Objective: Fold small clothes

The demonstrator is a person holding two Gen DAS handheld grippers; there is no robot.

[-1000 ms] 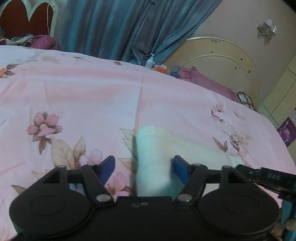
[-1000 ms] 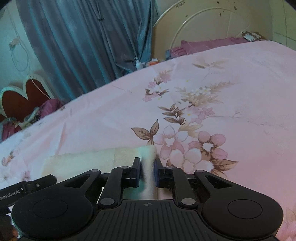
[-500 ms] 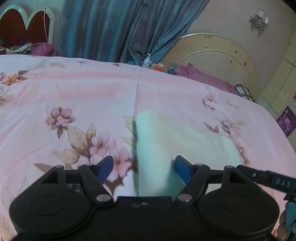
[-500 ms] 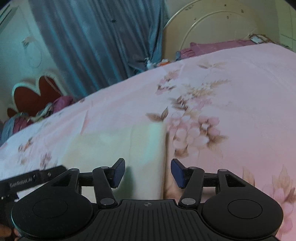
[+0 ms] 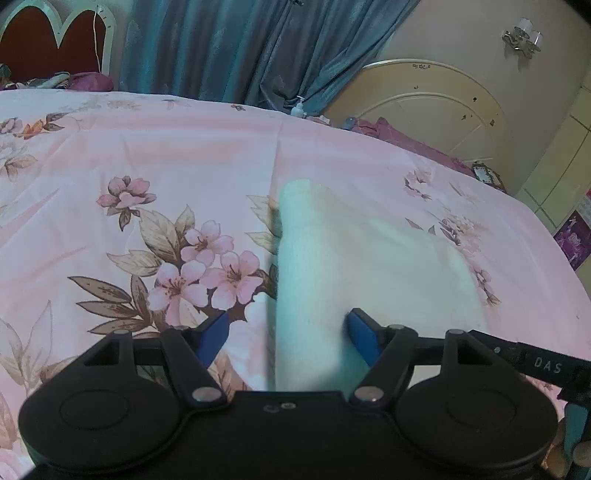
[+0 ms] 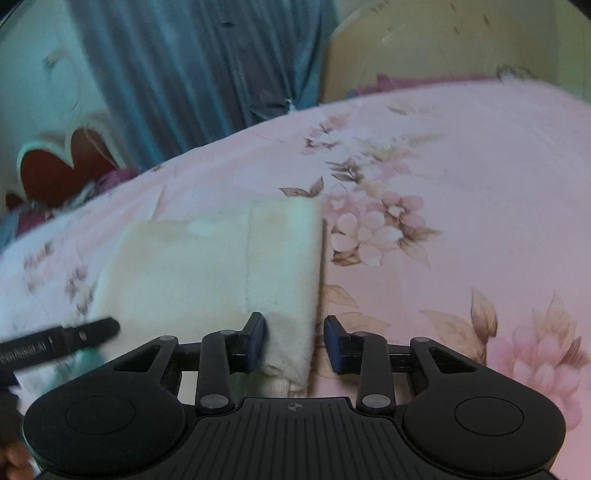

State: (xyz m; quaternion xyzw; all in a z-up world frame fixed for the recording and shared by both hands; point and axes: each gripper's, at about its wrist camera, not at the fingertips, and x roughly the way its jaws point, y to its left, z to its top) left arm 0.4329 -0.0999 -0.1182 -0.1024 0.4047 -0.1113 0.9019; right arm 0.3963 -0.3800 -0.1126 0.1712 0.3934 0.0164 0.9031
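Indoor light, dim and soft, with a cool blue-green cast. No hard shadows; a faint shadow along the left edge of the folded cloth (image 5: 354,258). Wall lamp (image 5: 521,34) at far right, not glaring. Left wrist view fairly sharp. Right wrist view motion-blurred, worst at the far curtain (image 6: 192,70) and headboard (image 6: 424,48). Fisheye bends the bedsheet (image 5: 147,155) horizon; corners vignetted black. Cloth highlights slightly washed out.

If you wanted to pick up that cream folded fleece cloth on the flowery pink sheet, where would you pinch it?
Probably the near corners of the cream folded fleece cloth, approached from the near side. It lies flat, and its thick side folds rise enough for fingers to straddle. The closing right gripper already straddles one, not yet pinching.
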